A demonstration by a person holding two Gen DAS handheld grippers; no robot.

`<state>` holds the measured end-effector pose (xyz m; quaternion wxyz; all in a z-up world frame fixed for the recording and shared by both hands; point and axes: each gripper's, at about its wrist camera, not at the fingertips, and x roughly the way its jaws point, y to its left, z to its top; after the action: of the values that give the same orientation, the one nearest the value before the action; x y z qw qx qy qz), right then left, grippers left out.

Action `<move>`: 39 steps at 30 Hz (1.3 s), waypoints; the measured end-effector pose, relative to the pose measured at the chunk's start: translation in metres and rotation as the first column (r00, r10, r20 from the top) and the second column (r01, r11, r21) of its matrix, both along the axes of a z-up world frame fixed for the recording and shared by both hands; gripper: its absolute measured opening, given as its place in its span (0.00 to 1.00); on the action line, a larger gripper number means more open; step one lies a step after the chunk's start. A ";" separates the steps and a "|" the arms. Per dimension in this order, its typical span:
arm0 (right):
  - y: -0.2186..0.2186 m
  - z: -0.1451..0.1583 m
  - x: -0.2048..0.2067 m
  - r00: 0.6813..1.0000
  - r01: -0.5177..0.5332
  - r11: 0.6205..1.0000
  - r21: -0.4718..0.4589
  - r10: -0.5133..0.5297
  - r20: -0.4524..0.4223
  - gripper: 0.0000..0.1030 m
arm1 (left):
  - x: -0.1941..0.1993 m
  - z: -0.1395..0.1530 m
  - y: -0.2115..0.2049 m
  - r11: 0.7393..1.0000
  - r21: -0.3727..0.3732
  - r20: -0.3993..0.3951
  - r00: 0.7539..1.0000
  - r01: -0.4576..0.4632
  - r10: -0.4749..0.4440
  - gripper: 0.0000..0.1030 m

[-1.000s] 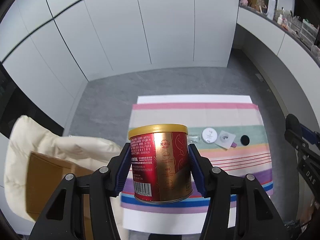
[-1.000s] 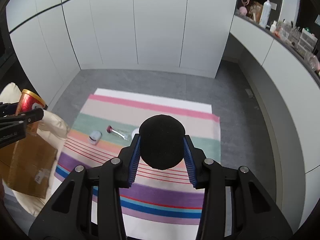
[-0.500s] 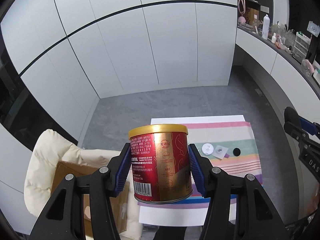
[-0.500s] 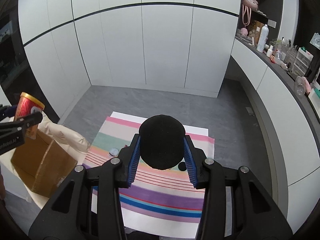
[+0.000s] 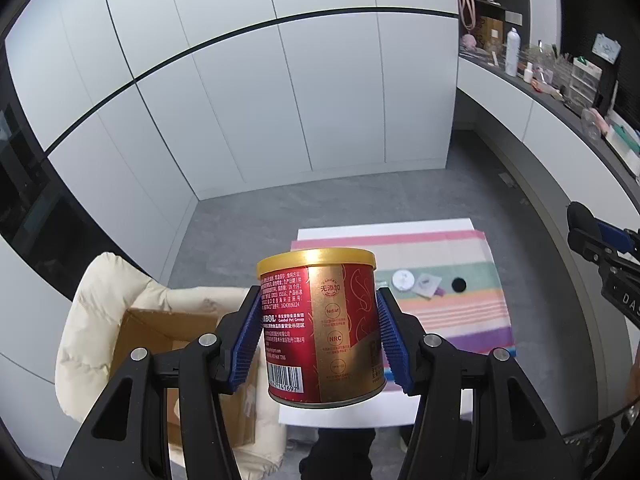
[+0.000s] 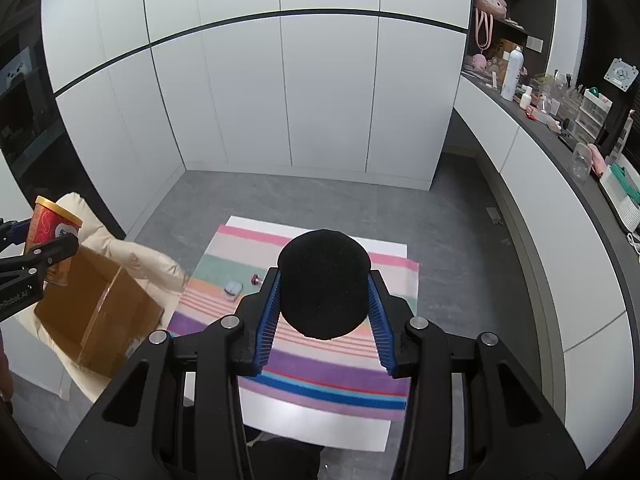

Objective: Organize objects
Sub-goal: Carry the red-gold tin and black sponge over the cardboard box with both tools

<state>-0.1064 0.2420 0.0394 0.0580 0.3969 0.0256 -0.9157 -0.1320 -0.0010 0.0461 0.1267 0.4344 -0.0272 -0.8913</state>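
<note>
Both grippers raised: left fingers (image 5: 248, 340) clamping red can (image 5: 320, 328), right fingers (image 6: 269, 320) black sponge (image 6: 324, 284).

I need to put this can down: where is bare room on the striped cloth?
The near purple and blue stripes of the striped cloth look bare, and the far pink band too. The crowded part is the green band, around the white disc and black round piece.

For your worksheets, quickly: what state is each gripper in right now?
Left gripper: closed on the red and gold can.
Right gripper: closed on the black foam ball.
</note>
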 end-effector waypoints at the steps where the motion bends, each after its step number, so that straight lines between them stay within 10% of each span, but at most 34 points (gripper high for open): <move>1: 0.000 -0.002 0.006 1.000 -0.001 1.000 0.004 0.001 0.003 0.42 | 0.005 -0.002 0.001 1.000 -0.004 0.003 1.000 0.000 0.000 0.54; 26: -0.022 -0.115 0.218 0.978 -0.071 0.994 -0.084 0.086 0.190 0.42 | 0.215 -0.084 0.009 0.997 0.001 0.022 0.997 -0.072 0.072 0.54; 39: 0.003 -0.127 0.221 0.973 0.005 0.997 -0.071 0.011 0.232 0.42 | 0.227 -0.098 -0.006 0.997 0.035 0.048 0.996 -0.074 0.072 0.54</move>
<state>0.1143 0.2452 -0.0880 0.0759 0.4988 -0.0132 -0.8633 0.0947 -0.0073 -0.0519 0.1505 0.4581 0.0018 -0.8761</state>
